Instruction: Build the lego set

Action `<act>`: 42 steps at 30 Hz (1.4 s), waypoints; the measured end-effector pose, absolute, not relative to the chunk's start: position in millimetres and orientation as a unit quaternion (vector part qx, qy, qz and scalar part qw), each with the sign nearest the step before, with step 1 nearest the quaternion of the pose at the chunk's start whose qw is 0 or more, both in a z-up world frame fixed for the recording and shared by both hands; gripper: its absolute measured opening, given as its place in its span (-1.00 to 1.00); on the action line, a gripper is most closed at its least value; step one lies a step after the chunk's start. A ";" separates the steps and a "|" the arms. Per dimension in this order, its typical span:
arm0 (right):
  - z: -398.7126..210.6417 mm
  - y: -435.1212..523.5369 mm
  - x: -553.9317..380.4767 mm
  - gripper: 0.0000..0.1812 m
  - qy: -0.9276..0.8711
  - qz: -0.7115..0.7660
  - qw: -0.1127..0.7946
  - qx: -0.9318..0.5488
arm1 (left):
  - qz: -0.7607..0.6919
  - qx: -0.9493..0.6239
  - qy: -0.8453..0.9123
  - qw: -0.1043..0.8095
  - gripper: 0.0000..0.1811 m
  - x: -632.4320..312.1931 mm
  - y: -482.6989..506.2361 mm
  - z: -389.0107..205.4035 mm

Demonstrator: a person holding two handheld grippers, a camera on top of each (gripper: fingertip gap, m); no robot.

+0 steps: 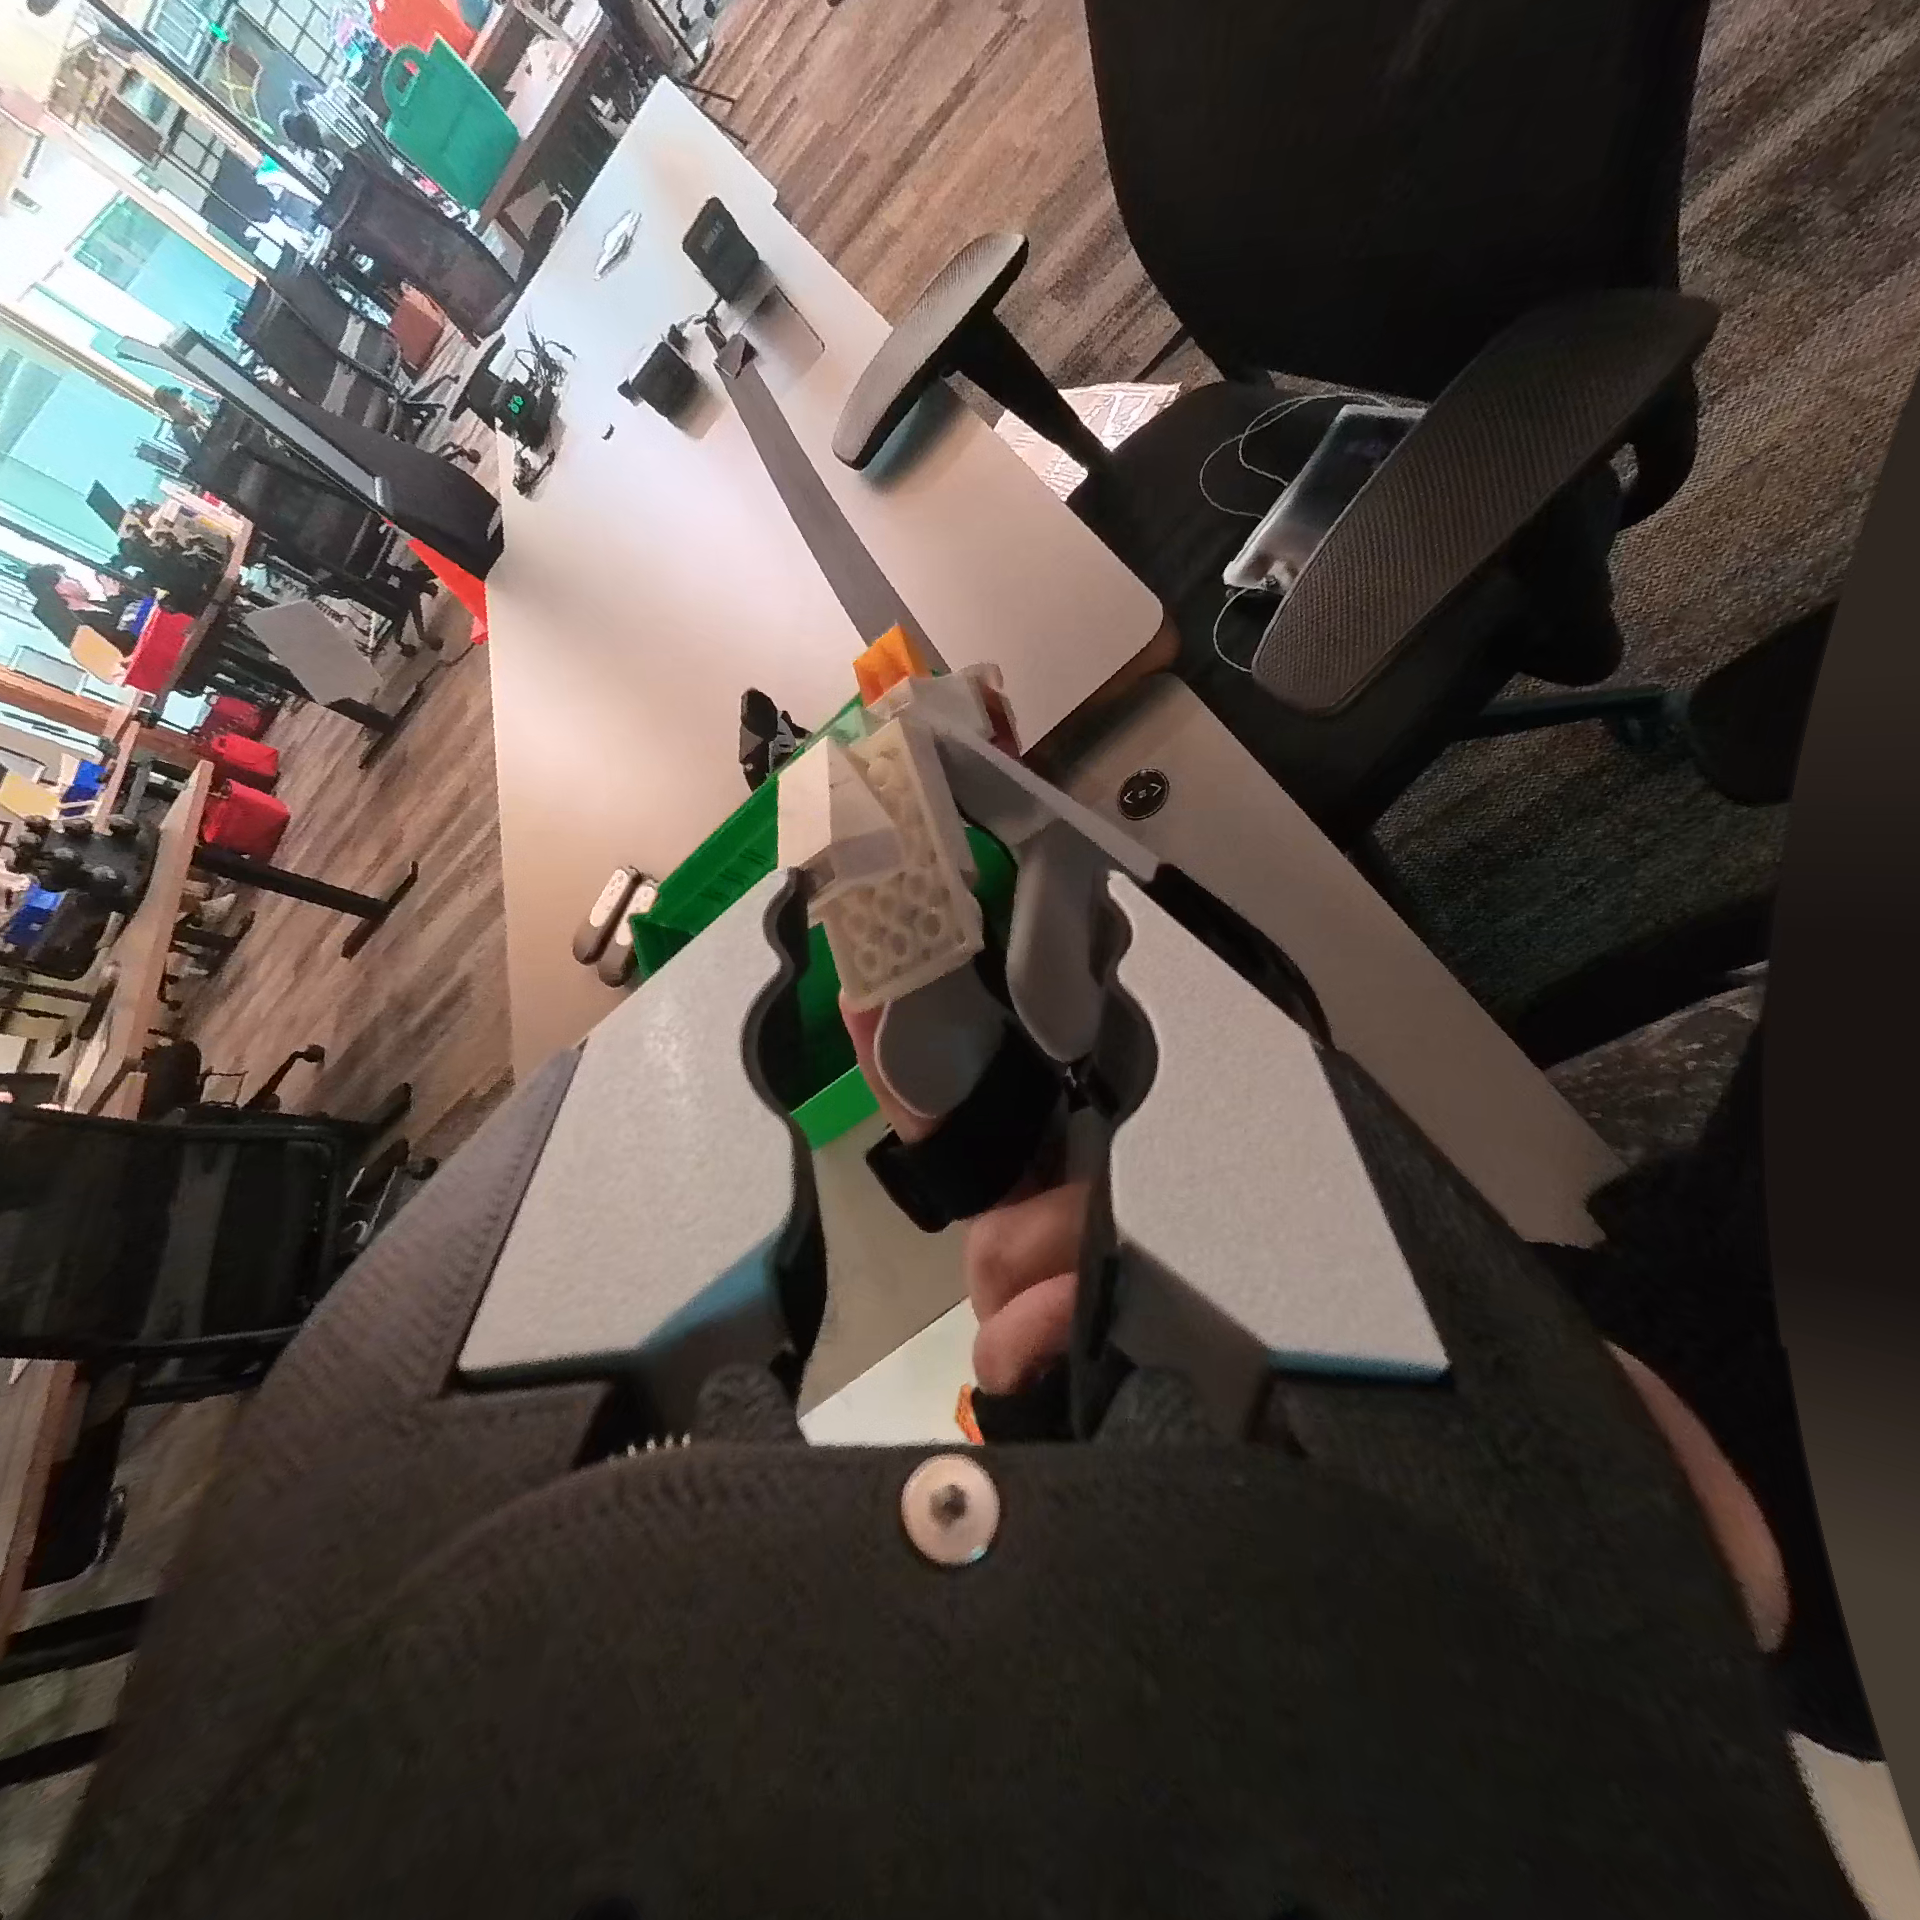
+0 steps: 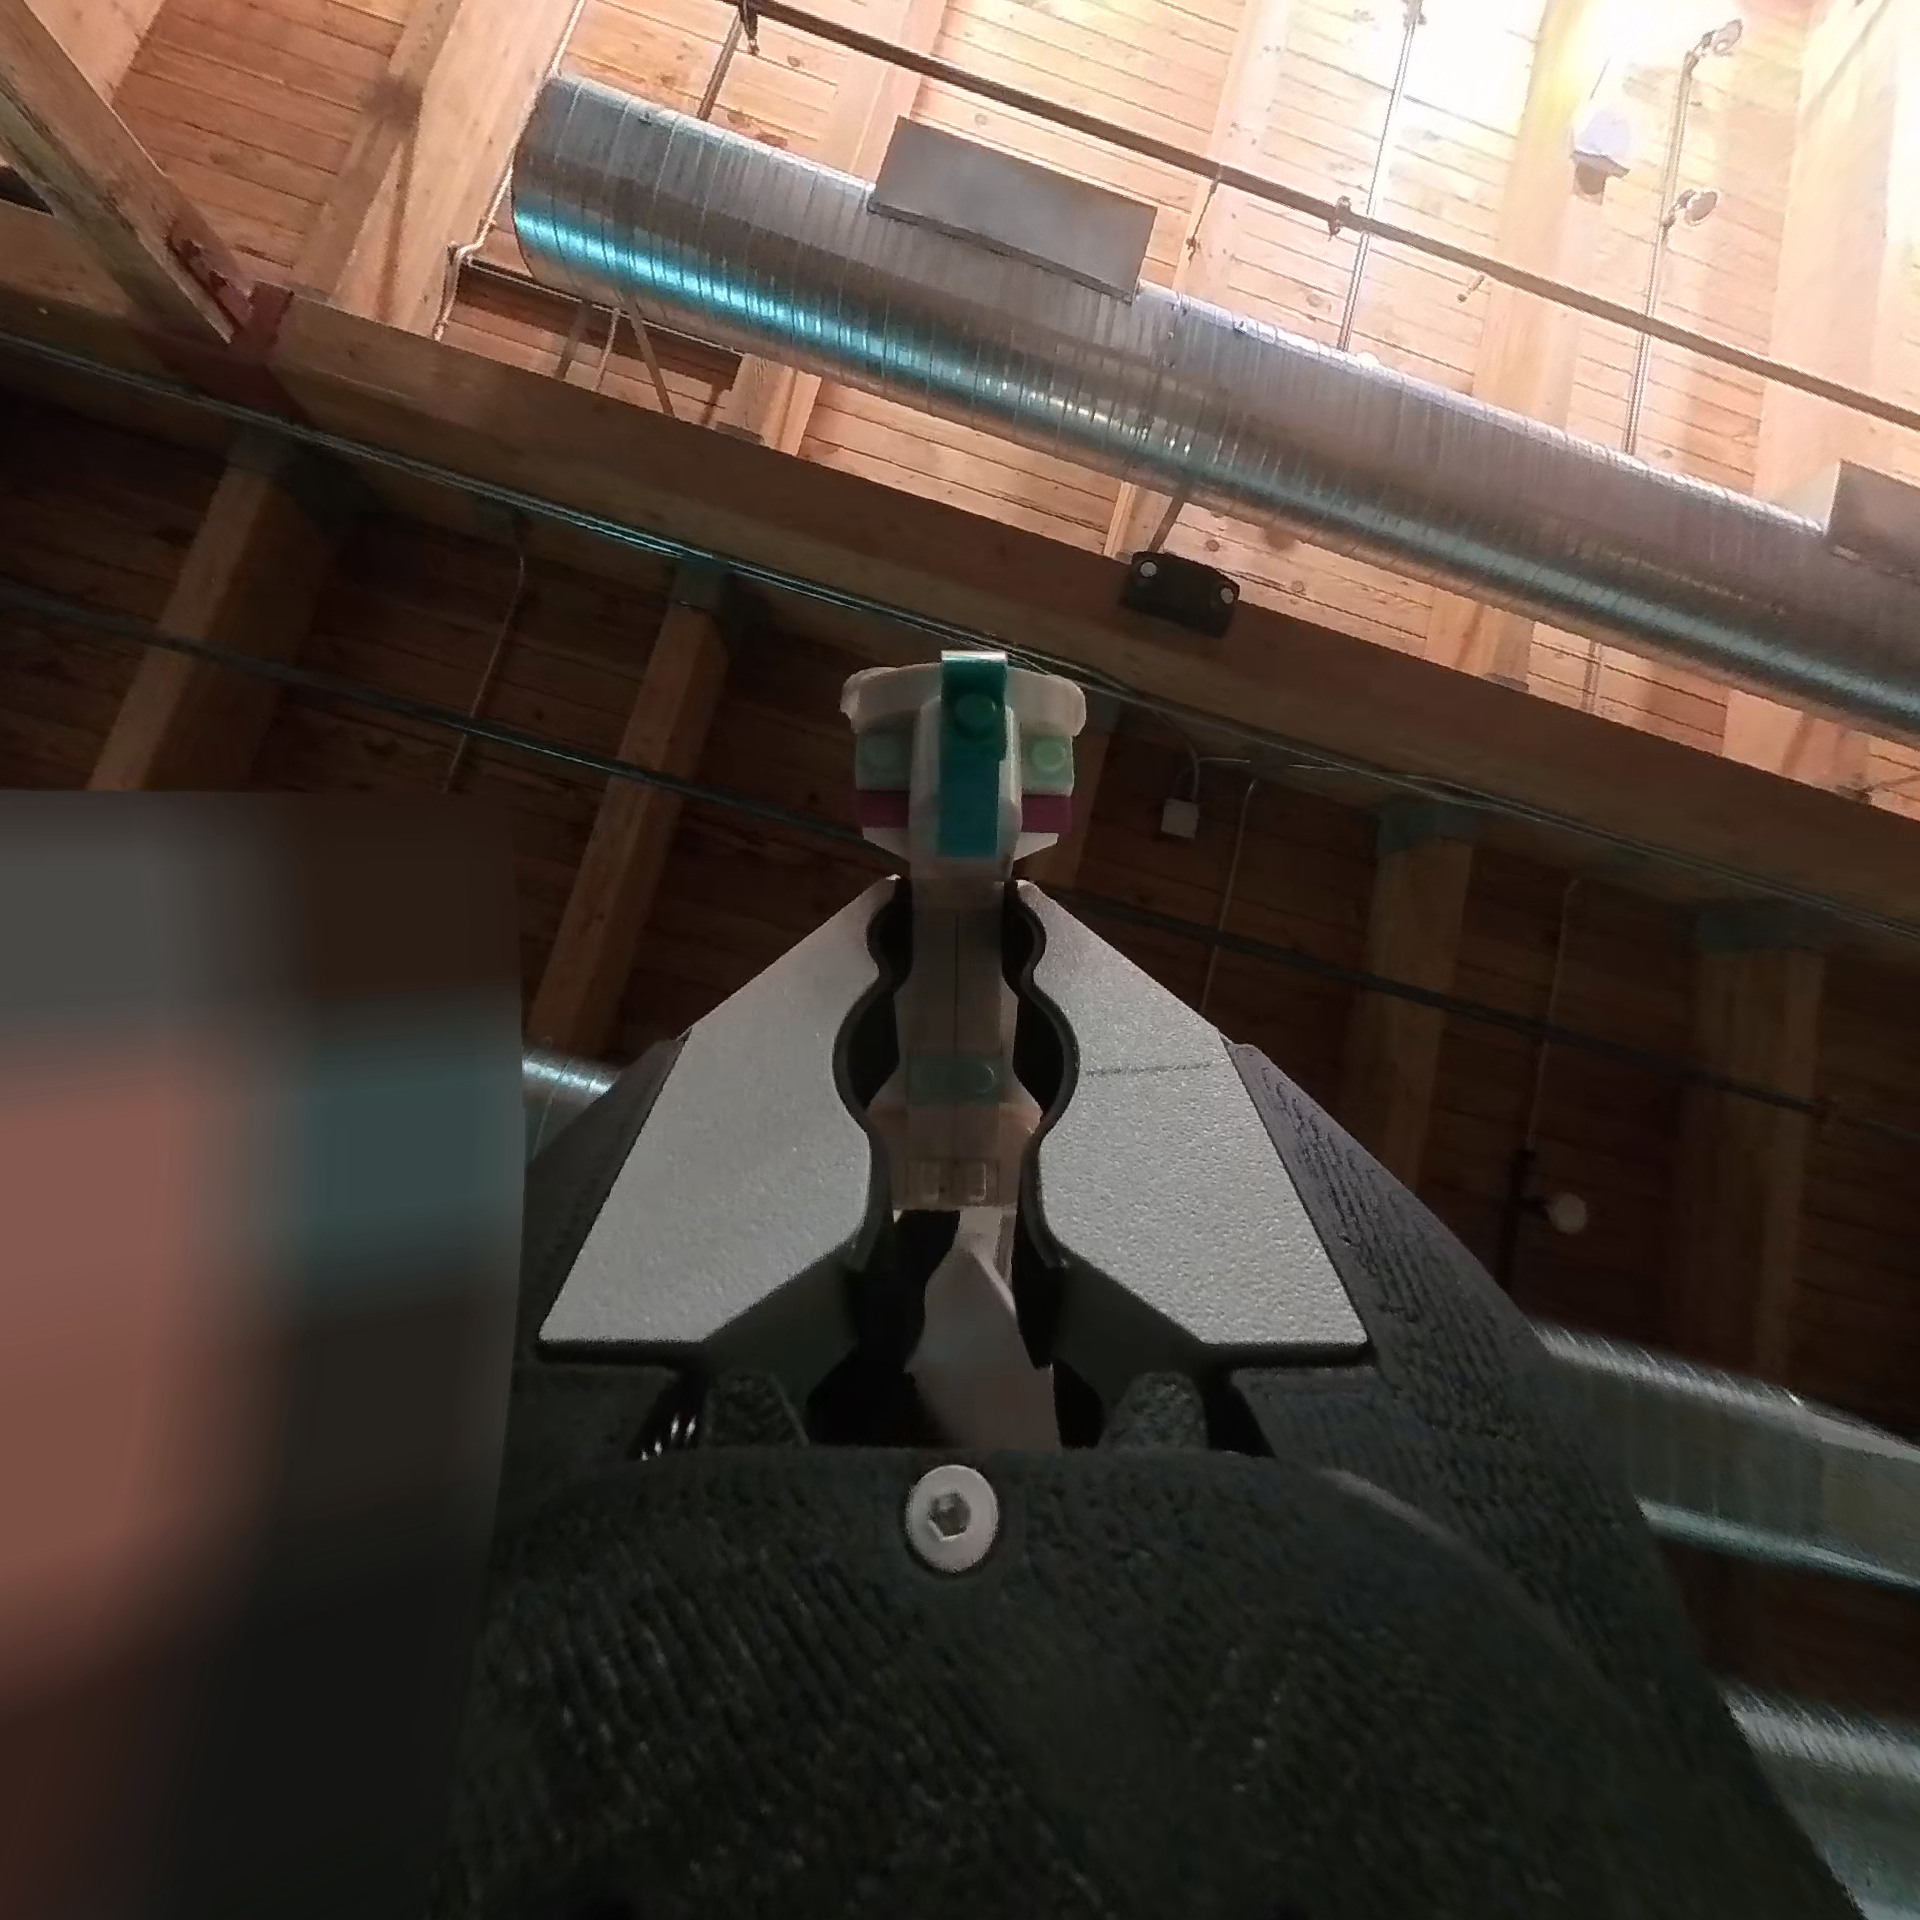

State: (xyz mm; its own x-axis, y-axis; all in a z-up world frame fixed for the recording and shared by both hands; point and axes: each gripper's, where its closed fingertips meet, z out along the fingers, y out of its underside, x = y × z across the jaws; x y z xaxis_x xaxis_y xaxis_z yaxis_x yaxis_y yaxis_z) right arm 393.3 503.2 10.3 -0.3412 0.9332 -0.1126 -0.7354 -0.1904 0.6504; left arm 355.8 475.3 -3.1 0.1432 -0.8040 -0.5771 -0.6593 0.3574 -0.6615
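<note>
In the right wrist view my right gripper point(image 2: 956, 894) points up at the ceiling and is shut on a white Lego build point(image 2: 966, 769) with a teal stripe and magenta side pieces. The build's body runs down between the fingers. In the left wrist view my left gripper point(image 1: 951, 894) is open. Between and just past its tips is a white Lego plate point(image 1: 904, 894), seen from its underside, joined to a grey wedge plate point(image 1: 1039, 810). Grey rounded parts point(image 1: 935, 1039) and a person's hand point(image 1: 1018, 1299) with a black strap are below it.
A green bin point(image 1: 727, 883) stands on the long white table point(image 1: 644, 582), with a small white case point(image 1: 613, 914) beside it. Black office chairs point(image 1: 1455, 499) stand along the table's right edge. Small black devices point(image 1: 717, 244) sit at the far end. A metal duct point(image 2: 935, 322) runs overhead. Some 5 centimeters of space lies between my two pairs of fingers.
</note>
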 end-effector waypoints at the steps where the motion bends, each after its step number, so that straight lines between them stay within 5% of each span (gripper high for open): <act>1: 10.7 502.8 393.0 -0.84 0.315 0.755 0.553 0.156 | -0.070 -0.561 0.652 0.505 -0.41 356.6 475.4 -2.8; 42: 13.7 501.7 384.8 -0.84 0.311 0.752 0.565 0.140 | -0.020 -0.533 0.653 0.538 -0.51 354.5 476.9 0.3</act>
